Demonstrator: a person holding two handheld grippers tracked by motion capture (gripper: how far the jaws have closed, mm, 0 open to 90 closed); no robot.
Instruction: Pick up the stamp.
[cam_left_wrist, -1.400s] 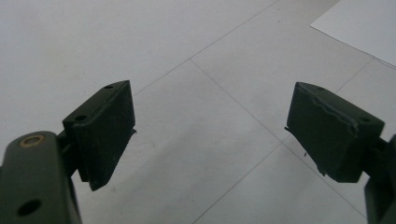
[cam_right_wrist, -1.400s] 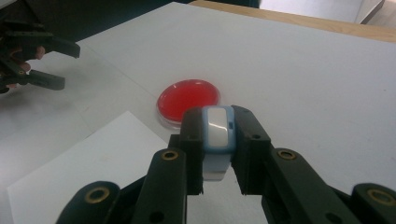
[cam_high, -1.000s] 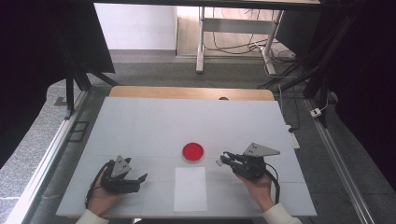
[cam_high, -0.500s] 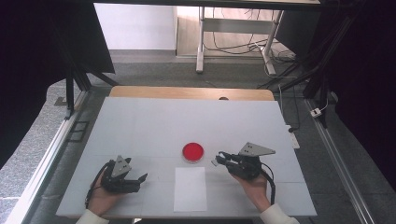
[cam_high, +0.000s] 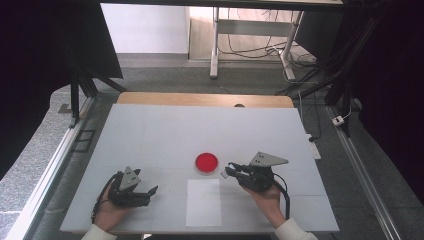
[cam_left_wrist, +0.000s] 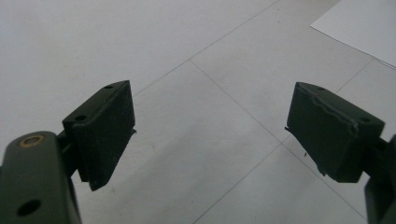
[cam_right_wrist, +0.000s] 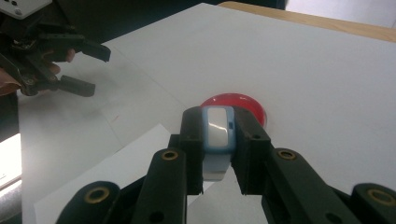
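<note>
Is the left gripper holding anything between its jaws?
No. In the left gripper view the left gripper has its jaws spread wide apart, with bare white table between them.

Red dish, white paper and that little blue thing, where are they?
red dish (cam_high: 206, 162), high view, its centre.
white paper (cam_high: 204, 202), high view, its middle.
little blue thing (cam_right_wrist: 217, 128), right gripper view, its pale face.

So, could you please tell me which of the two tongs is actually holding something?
The right tongs, shut on a small blue-and-white object beside the red dish; the left tongs are open over the bare table.
</note>
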